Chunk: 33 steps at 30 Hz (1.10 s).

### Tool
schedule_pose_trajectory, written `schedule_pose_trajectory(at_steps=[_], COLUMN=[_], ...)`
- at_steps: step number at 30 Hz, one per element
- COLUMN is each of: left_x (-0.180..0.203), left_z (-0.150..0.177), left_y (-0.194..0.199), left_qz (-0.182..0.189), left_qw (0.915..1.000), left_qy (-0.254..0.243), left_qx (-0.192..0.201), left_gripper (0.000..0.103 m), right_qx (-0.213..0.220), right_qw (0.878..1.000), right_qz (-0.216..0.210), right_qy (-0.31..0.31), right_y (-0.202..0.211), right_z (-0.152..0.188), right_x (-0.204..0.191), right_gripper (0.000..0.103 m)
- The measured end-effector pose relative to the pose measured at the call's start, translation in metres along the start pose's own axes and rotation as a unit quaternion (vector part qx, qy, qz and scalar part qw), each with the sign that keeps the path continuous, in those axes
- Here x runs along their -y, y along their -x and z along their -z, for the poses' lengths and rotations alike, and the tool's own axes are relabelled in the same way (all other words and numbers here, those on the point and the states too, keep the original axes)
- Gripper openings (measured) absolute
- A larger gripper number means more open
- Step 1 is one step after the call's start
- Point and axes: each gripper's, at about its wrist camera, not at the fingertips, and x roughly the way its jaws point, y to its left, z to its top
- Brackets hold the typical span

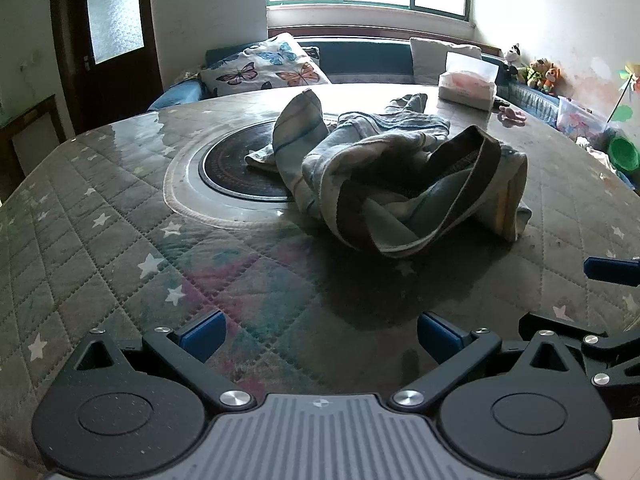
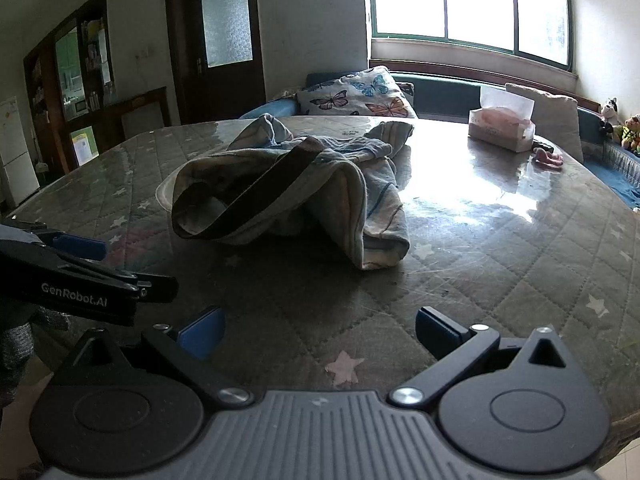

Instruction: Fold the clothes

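Note:
A crumpled pair of pale blue-grey striped shorts (image 1: 384, 176) with a dark waistband lies in a heap on the quilted star-patterned table cover (image 1: 120, 240). It also shows in the right wrist view (image 2: 296, 196), with the waistband opening facing the cameras. My left gripper (image 1: 320, 338) is open and empty, low over the near table edge, short of the shorts. My right gripper (image 2: 320, 334) is open and empty, also near the front edge. The right gripper's blue finger (image 1: 610, 270) shows at the left view's right edge. The left gripper (image 2: 80, 248) shows at the right view's left edge.
A round dark hotplate (image 1: 236, 168) sits in the table's middle, partly under the shorts. A tissue box (image 1: 466, 88) and a small pink object (image 2: 548, 158) lie at the far right. A bench with a butterfly pillow (image 1: 264, 66) and plush toys (image 1: 538, 72) runs behind.

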Motion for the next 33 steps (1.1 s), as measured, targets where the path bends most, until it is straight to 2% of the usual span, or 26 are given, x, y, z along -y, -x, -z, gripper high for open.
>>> schedule_pose_trajectory(at_steps=[22,33], left_x=[-0.002,-0.005], left_z=[-0.014,-0.031], left_y=[-0.007,-0.008], left_qz=[0.0,0.015], left_qw=[1.0,0.9995], left_qy=[-0.005,-0.025], left_qx=[-0.001,0.013], left_gripper=[0.103,0.103], right_qx=[-0.003,-0.001], right_qw=[1.0,1.0], right_qz=[-0.002,-0.005], right_qy=[0.011,0.013], right_y=[-0.011,-0.021], right_z=[-0.012,-0.026], right_x=[-0.004,0.001], right_gripper=[0.103,0.102])
